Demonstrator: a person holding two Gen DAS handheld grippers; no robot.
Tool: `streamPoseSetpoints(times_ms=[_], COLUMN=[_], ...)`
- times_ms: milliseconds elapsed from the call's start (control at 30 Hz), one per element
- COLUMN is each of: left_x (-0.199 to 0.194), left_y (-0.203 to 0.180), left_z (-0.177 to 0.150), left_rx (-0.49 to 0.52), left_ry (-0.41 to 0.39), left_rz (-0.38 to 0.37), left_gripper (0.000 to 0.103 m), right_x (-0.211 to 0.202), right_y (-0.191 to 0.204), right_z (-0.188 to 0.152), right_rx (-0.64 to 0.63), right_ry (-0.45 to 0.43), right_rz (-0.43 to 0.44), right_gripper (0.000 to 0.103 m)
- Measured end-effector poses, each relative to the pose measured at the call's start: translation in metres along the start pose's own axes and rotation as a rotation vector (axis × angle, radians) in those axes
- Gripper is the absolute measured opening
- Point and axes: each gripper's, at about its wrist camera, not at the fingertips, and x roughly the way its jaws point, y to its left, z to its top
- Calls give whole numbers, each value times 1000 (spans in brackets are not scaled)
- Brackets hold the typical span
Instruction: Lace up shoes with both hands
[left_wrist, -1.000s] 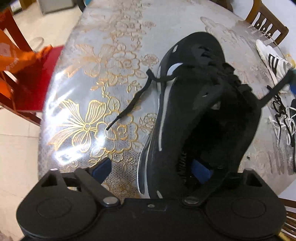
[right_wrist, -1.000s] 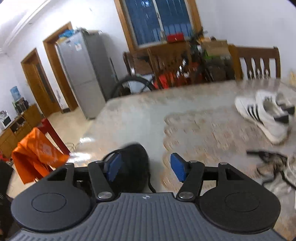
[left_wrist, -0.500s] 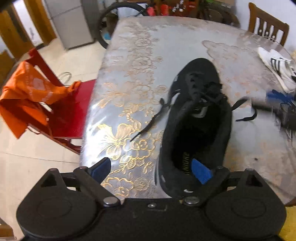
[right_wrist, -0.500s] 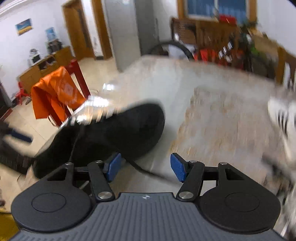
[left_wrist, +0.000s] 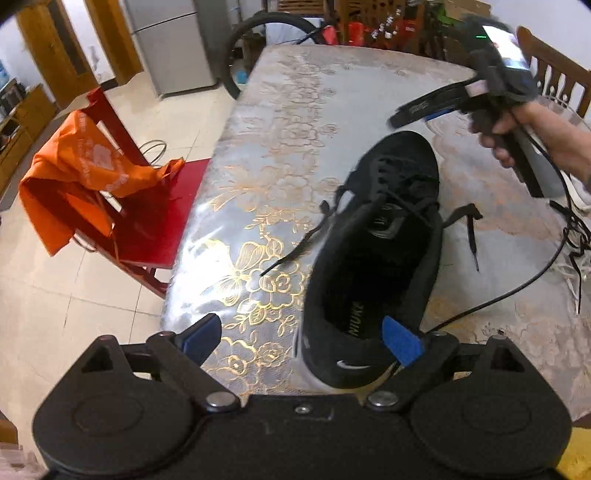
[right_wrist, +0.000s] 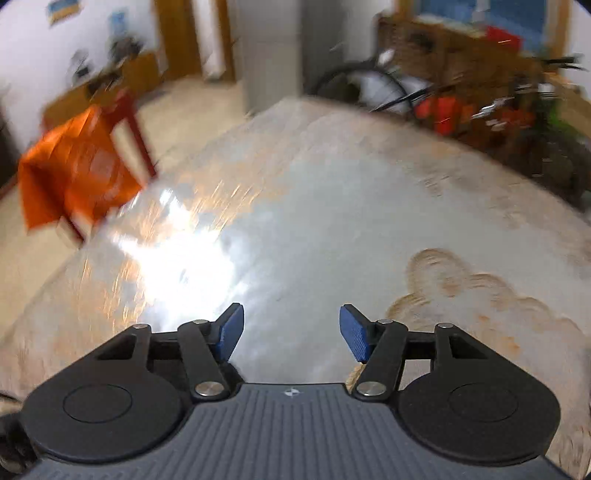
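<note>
L wrist view: one black Nike sneaker (left_wrist: 373, 258) lies on the worktop (left_wrist: 280, 122), which is covered w/ a gold-floral cloth; heel toward the camera, toe away. The left gripper (left_wrist: 301, 338) has its jaws wide apart, holding nothing, right blue pad (left_wrist: 400, 345) at the heel collar, left pad over bare cloth. Two loose lace ends: the left lace (left_wrist: 299, 247) trails over the floral print, the right lace (left_wrist: 469, 232) lies beside the shoe. Above the toe the right gripper (left_wrist: 424, 107) hangs in the air in the person's hand (left_wrist: 517, 133), cable dangling. Red chair (left_wrist: 122, 206) w/ orange cloth (left_wrist: 81, 177) stands at the worktop's left edge; fridge and a bicycle wheel behind. Vs 0.5 s ago: camera is higher and further back, and the R gripper has gone from beside the shoe's right side to above the toe. R wrist view: blurred; right gripper (right_wrist: 291, 332) w/ jaws apart, empty, over bare worktop (right_wrist: 332, 206); the sneaker seen 0.5 s ago is out of view.
</note>
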Motion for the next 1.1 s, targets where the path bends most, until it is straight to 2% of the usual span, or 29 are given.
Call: streamPoseSetpoints(times_ms=[67,133,200,233,333,400,467,567,667,767,800,833,967,1000,1033,1100], left_x=[10,32,46,53,60,69,83,102,118,123,121,114,66,50,32,4], left_y=[-7,-8,1,6,27,37,38,22,5,5,8,13,25,25,23,15], left_z=[5,12,22,27,51,74,98,124,139,149,148,146,119,111,99,76], left_rx=[28,60,43,34,-1,-12,-13,25,79,68,64,46,-1,4,16,44], left_ry=[1,16,18,18,-55,-87,-79,-103,-120,-121,-126,-130,-174,-191,-204,-217], left_rz=[63,200,242,262,276,250,204,158,164,171,191,168,127,109,81,44], left_gripper=[95,95,91,85,85,85,85,85,85,85,86,87,88,91,103,103], right_x=[-1,-9,-22,-30,-53,-72,-88,-107,-113,-111,-113,-119,-154,-162,-169,-177], right_y=[5,9,10,10,13,18,25,52,85,106,112,116,122,122,121,119], right_z=[-2,-7,-20,-31,-65,-88,-112,-144,-161,-166,-165,-165,-167,-169,-171,-175], right_rx=[-83,-174,-259,-296,-347,-302,-240,-148,-41,95,113,106,17,3,-6,20], right_ry=[34,54,104,124,185,224,259,252,206,145,124,95,-42,-68,-92,-104], right_rz=[2,-16,-32,-47,-61,-14,58,143,213,274,275,265,146,105,64,-3], right_gripper=[52,43,31,28,19,16,16,17,17,25,30,32,66,69,69,81])
